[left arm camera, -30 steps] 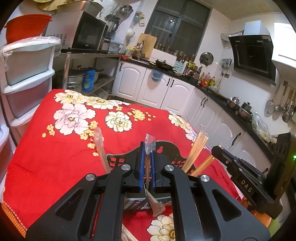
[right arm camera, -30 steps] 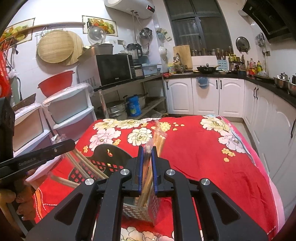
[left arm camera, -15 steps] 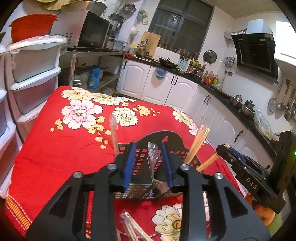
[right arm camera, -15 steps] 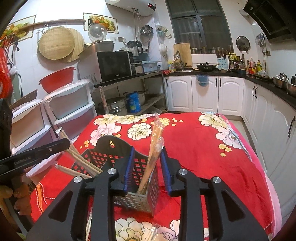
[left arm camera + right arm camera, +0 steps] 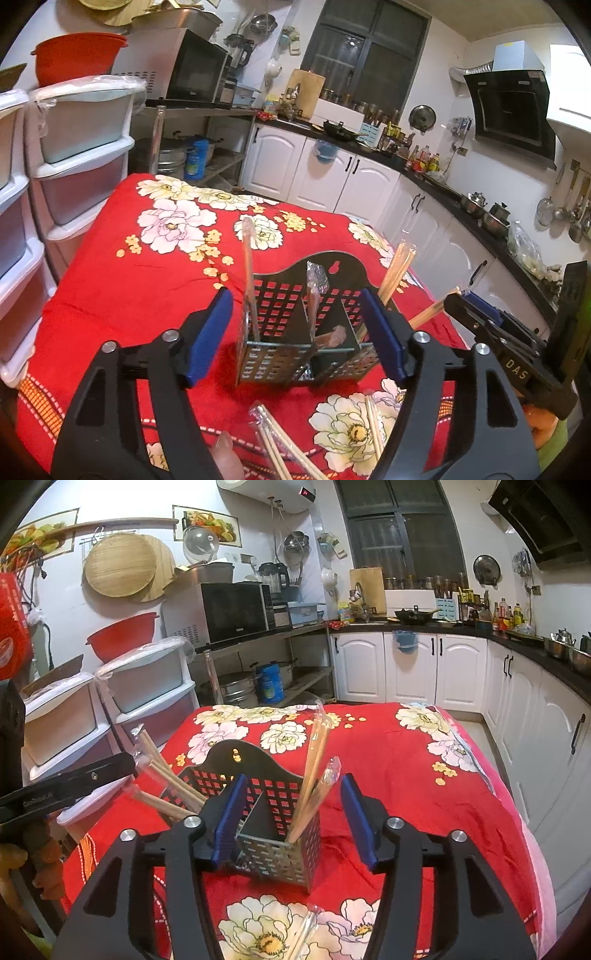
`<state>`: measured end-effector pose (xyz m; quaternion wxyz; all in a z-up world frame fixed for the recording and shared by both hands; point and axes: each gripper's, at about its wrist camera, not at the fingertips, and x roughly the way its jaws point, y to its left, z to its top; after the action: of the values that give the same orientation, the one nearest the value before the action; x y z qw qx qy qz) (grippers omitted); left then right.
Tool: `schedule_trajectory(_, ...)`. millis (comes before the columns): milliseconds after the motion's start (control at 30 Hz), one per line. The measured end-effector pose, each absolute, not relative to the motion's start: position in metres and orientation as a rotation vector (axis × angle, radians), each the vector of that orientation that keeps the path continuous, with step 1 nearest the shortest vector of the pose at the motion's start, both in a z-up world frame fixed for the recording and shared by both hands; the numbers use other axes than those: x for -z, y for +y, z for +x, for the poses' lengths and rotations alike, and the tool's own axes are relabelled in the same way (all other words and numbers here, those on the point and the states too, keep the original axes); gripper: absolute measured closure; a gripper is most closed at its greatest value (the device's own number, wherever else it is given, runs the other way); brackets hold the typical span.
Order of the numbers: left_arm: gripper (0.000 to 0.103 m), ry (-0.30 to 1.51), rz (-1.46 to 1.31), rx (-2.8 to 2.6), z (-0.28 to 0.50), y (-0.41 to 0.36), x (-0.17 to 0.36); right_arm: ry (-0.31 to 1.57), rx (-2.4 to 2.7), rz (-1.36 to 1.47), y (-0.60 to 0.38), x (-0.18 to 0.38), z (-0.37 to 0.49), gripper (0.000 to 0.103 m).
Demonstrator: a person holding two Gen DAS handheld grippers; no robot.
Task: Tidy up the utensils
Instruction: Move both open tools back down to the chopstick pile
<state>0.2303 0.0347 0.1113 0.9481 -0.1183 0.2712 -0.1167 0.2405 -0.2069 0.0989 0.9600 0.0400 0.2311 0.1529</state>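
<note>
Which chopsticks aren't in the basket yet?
The wrapped chopsticks lying flat on the red flowered cloth, right in front of the black utensil basket. All the other pairs stand upright or lean inside the basket's compartments.

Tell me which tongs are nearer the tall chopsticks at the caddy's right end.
Right. The right tongs straddle those chopsticks, jaws opening, pads off them. The left tongs, also opening, straddle the caddy's middle, with the chopsticks beyond their right finger.
</note>
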Motion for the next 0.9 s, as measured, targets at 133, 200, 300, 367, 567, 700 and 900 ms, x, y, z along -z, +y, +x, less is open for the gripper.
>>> schedule_trajectory(133, 0.028, 0.552, -0.238, 0.233, 0.223, 0.036, -0.112, 0.468, -0.309, 0.079, -0.209, -0.101, 0.234, 0.045)
schedule_trajectory(200, 0.025, 0.549, -0.232, 0.229, 0.218, 0.037, -0.112, 0.468, -0.308, 0.079, -0.210, -0.101, 0.231, 0.042)
schedule_trajectory(300, 0.017, 0.554, -0.238, 0.229, 0.213, 0.039, -0.110, 0.469, -0.307, 0.079, -0.213, -0.101, 0.223, 0.040)
schedule_trajectory(367, 0.015, 0.557, -0.239, 0.230, 0.211, 0.039, -0.109, 0.470, -0.306, 0.078, -0.215, -0.101, 0.217, 0.039)
schedule_trajectory(567, 0.012, 0.563, -0.226, 0.221, 0.198, 0.042, -0.103, 0.485, -0.307, 0.071, -0.219, -0.095, 0.200, 0.037)
schedule_trajectory(700, 0.012, 0.572, -0.233, 0.221, 0.190, 0.043, -0.097, 0.498, -0.304, 0.067, -0.219, -0.092, 0.195, 0.037)
schedule_trajectory(900, 0.012, 0.592, -0.235, 0.220, 0.182, 0.046, -0.086, 0.524, -0.295, 0.070, -0.221, -0.084, 0.188, 0.037)
